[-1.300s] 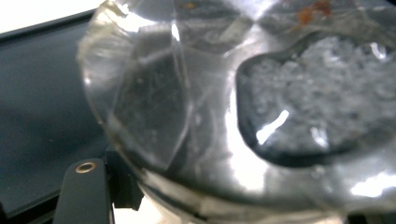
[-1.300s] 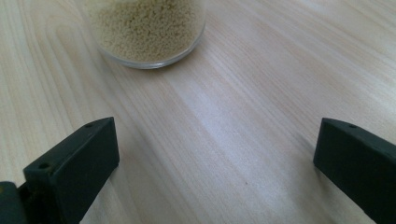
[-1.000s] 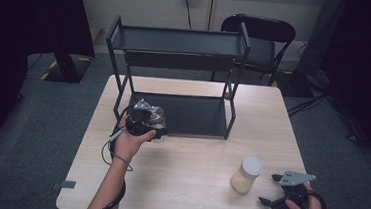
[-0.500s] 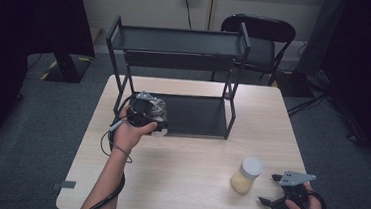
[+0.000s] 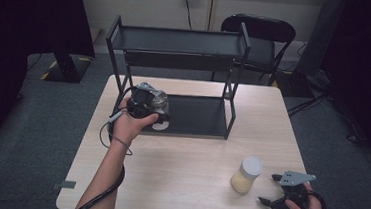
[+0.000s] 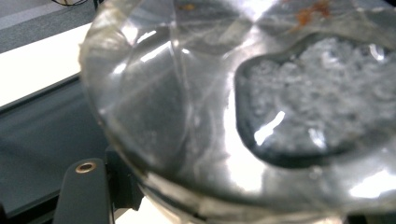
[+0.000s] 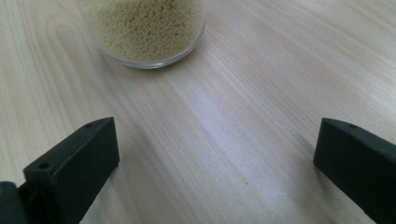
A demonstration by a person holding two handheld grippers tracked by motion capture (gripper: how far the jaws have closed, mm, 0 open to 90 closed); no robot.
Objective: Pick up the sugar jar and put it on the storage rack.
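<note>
A clear glass jar [image 6: 261,107] with pale whitish grains inside sits close against the camera in the left gripper view. One black jaw stands at its lower left. My left gripper [image 5: 145,107] is shut on this jar [image 5: 156,101], holding it off the table at the left front of the black rack's lower shelf [image 5: 200,116]. A second jar [image 5: 246,175], with a white lid and yellow grains, stands on the table at the right. My right gripper [image 5: 268,189] rests just right of it, open. In the right gripper view its jaws [image 7: 215,154] are wide apart, with the yellow jar's base [image 7: 147,32] ahead of them.
The black two-level metal rack [image 5: 178,41] stands at the back of the wooden table [image 5: 177,184]. A black chair [image 5: 259,35] is behind it. Grey carpet surrounds the table, and a cable trails from my left hand over the near edge.
My left hand has risen with the clear jar and come closer to the rack's left front post. The right gripper and the yellow jar have stayed where they were.
</note>
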